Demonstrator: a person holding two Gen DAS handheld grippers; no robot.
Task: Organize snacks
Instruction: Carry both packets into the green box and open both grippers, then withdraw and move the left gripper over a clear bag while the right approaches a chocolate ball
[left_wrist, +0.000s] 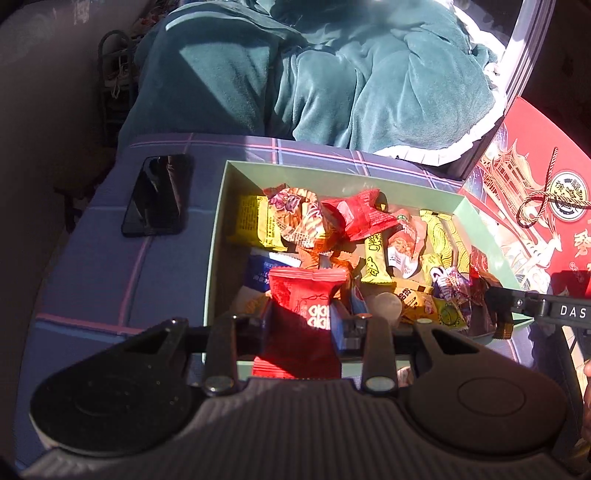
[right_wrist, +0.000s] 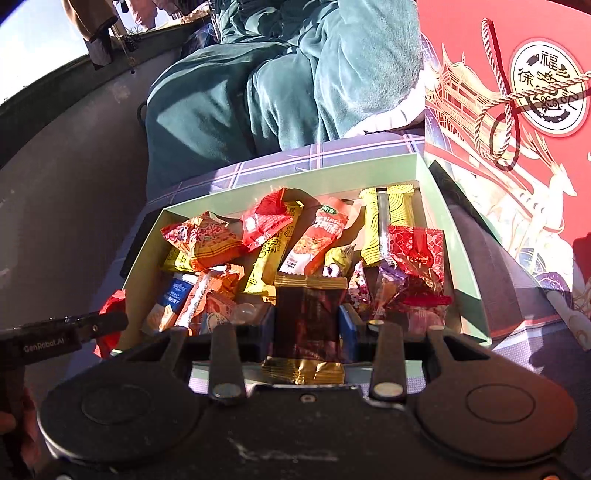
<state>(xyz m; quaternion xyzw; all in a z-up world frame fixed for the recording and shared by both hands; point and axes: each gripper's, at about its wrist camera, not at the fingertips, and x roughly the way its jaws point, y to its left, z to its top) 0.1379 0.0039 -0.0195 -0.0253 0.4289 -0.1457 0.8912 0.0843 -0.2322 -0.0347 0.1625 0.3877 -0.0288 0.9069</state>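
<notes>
A pale green box (left_wrist: 216, 236) (right_wrist: 295, 180) holds several wrapped snacks in red, yellow and orange. My left gripper (left_wrist: 304, 317) hovers over its near edge, shut on a red snack packet (left_wrist: 303, 295) that stands upright between the pads. In the right wrist view that left gripper (right_wrist: 107, 325) shows at the left edge with the red snack packet (right_wrist: 110, 304) behind it. My right gripper (right_wrist: 308, 325) is shut on a dark brown packet with gold ends (right_wrist: 306, 314), also above the near edge. The left wrist view shows this right gripper (left_wrist: 502, 308) at the right.
A black phone (left_wrist: 157, 195) lies on the checked purple cloth (left_wrist: 110, 266) left of the box. A large red gift box with a cord (left_wrist: 535, 206) (right_wrist: 517, 110) stands to the right. A person in teal fleece (left_wrist: 314, 74) sits just behind the table.
</notes>
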